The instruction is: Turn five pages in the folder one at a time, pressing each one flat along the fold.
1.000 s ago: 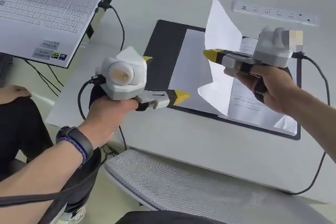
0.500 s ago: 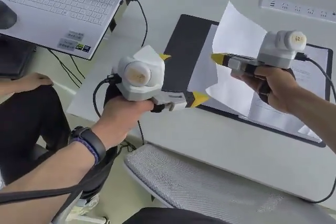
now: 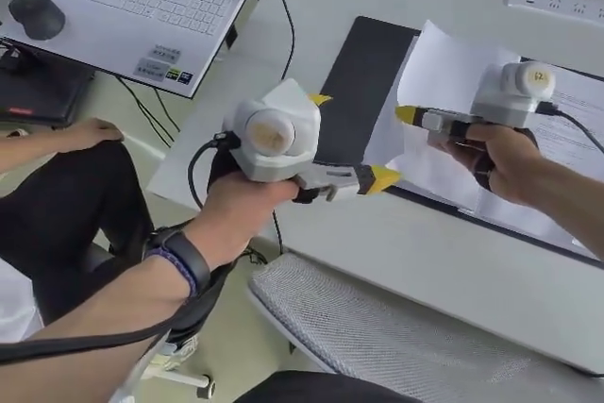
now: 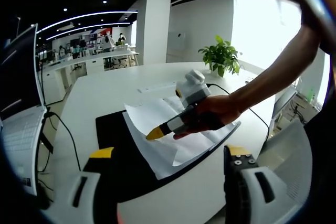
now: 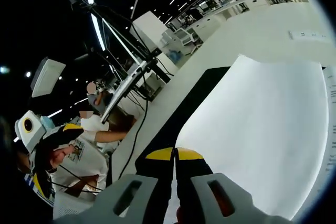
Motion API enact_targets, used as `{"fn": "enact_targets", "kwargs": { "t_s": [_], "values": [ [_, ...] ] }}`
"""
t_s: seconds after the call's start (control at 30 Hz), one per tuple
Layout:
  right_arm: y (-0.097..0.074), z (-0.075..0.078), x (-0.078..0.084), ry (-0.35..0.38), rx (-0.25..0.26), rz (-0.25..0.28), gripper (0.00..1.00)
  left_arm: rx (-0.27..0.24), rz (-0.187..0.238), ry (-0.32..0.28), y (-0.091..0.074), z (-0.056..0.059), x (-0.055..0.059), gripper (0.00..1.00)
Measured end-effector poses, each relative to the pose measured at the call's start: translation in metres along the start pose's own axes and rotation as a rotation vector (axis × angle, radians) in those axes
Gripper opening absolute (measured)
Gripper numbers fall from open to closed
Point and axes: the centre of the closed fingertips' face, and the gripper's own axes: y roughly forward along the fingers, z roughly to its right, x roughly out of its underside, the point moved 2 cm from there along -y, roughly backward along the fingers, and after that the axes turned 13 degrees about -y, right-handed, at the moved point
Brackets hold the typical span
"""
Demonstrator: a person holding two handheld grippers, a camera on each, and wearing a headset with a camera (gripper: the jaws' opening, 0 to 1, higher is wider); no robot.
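White table (image 3: pixel 425 261) with a black folder (image 3: pixel 363 82) lying open on it, left inner cover bare. 1 white page (image 3: pixel 453 73) is lifted off the right-hand stack of printed sheets (image 3: pixel 578 129) and curves up over the fold. Its free edge hangs above the black cover.

Right gripper (image 3: pixel 408 115) is held in the right hand (image 3: pixel 500 162), yellow tips together, pinching the page at its left edge. Right gripper view: the 2 yellow tips of the right gripper (image 5: pixel 175 155) are closed with the page (image 5: pixel 262 124) running in between them, and the folder (image 5: pixel 194 103) shows as a dark strip to the left.

Left gripper (image 3: pixel 351 139) is in the left hand (image 3: pixel 250 205), jaws spread wide, nothing in them, off the near-left edge of the folder and clear of the paper. Left gripper view: the left gripper (image 4: pixel 169 153) has its jaws wide apart. Beyond them are the folder (image 4: pixel 113 129), the raised page (image 4: pixel 152 116) and the right gripper (image 4: pixel 154 133) clamped on it.

Laptop (image 3: pixel 151 7) and mouse (image 3: pixel 36 14) are at far left on a separate surface. Power strip (image 3: pixel 557 2) is at the back of the table. Grey mesh chair (image 3: pixel 377 327) is below the table edge. Potted plant (image 4: pixel 220 56) is at the far end of the table.
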Motion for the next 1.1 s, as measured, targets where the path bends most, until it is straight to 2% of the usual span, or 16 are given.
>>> {"fn": "enact_targets", "kwargs": {
  "t_s": [0.07,0.23,0.37,0.53,0.93,1.1],
  "values": [
    [0.000,-0.006,0.004,0.010,0.002,-0.010,0.00,-0.001,-0.001,-0.001,0.000,-0.002,0.001,0.83],
    [0.007,0.003,0.012,0.028,0.003,-0.032,0.00,-0.007,-0.006,-0.005,-0.002,-0.002,0.004,0.83],
    [0.009,0.006,0.014,0.036,0.005,-0.039,0.00,-0.014,-0.010,-0.012,0.000,-0.011,0.011,0.83],
    [0.016,0.024,0.021,0.049,0.009,-0.045,0.00,-0.014,-0.014,-0.015,0.002,-0.011,0.014,0.83],
    [0.018,0.024,0.024,0.045,0.008,-0.052,0.00,-0.013,-0.022,-0.015,0.007,-0.010,0.015,0.83],
    [0.018,0.019,0.025,0.048,0.008,-0.055,0.00,-0.011,-0.031,-0.013,0.008,-0.011,0.017,0.82]
  ]
}}
